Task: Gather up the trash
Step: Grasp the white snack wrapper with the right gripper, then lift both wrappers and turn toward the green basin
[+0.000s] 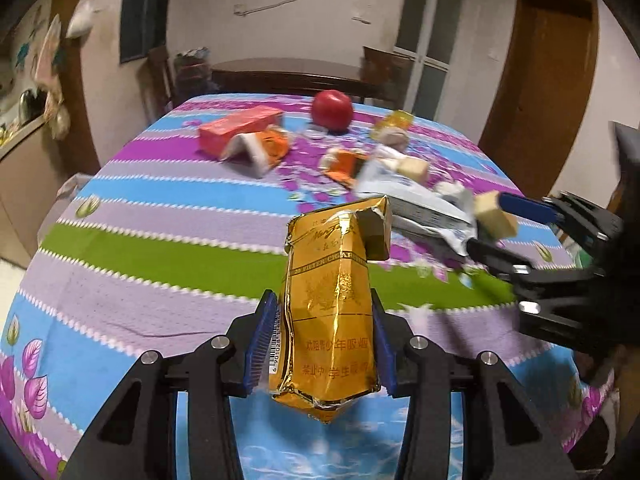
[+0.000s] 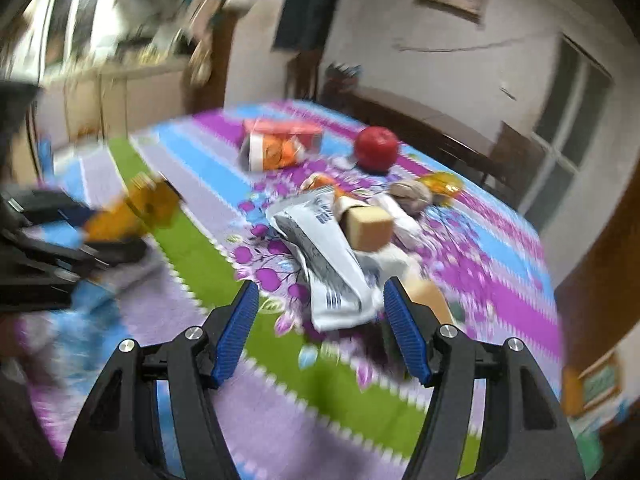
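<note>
Glossy gold foil, crinkled, on the cigarette pack [image 1: 328,312]. Ribbed blue rubbery pads [image 1: 262,340] against it, matt black plastic behind, bright metal screws. Soft printed cloth over the table [image 1: 160,248]. Shiny crumpled white plastic wrapper [image 2: 332,264]. Smooth, waxy red apple [image 1: 333,111] near the far edge.

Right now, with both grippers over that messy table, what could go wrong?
1. The gold pack is crumpled and gripped low by the left gripper; it could slip out.
2. The right gripper stands open around the white wrapper, and its view is blurred; closing could miss, or knock the tan block resting on it.
3. The apple isn't trash, but sits among it.
</note>
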{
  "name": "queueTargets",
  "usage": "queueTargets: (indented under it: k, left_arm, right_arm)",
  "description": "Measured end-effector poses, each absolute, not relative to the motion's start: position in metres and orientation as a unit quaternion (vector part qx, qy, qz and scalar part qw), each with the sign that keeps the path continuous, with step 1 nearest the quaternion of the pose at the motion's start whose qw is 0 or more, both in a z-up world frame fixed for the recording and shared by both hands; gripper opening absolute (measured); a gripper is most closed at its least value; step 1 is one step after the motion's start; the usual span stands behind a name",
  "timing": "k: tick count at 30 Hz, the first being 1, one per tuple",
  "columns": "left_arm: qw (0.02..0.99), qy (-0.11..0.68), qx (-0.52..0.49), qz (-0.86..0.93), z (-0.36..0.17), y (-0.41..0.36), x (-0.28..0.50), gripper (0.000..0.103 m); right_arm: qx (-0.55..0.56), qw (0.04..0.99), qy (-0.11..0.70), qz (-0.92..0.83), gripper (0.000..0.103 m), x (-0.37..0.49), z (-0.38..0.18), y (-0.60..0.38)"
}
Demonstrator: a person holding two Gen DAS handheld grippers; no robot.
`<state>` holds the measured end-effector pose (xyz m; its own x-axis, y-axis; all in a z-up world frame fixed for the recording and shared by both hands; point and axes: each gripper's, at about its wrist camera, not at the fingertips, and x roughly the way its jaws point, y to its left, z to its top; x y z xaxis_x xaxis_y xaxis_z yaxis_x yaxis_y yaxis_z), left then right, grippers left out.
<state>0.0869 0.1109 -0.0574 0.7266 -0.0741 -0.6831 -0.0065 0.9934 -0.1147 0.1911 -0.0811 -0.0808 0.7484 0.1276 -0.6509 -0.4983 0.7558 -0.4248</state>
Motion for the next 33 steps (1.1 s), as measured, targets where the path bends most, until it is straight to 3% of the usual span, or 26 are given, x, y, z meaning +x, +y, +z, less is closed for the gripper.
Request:
queueTargets:
  k: [4, 6, 11, 19, 33]
  left_arm:
    - [0.926, 0.37, -0.078, -0.011, -0.059, 0.134, 0.086, 0.046]
    - [0.926, 0.368, -0.087, -0.01, -0.059, 0.142, 0.084, 0.046]
    - [0.926, 0.365, -0.095, -0.005, -0.059, 0.152, 0.08, 0.047]
    - [0.93, 0.357, -0.089, 0.0, -0.054, 0.151, 0.067, 0.047]
    - [0.932, 0.352, -0.049, -0.071, -0.047, 0.076, 0.03, 0.047]
  right_arm:
    - [-0.38, 0.849, 0.337, 0.145, 0.062, 0.223, -0.102, -0.069]
    - [-0.387, 0.838, 0.359, 0.139, 0.038, 0.233, -0.111, -0.071]
    - [-0.376, 0.852, 0.34, 0.131, 0.028, 0.222, -0.109, -0.07]
    - [-0.304, 0.886, 0.299, 0.18, 0.027, 0.132, -0.09, -0.066]
    - [-0.065, 0.952, 0.28, 0.103, 0.027, 0.046, -0.063, -0.15]
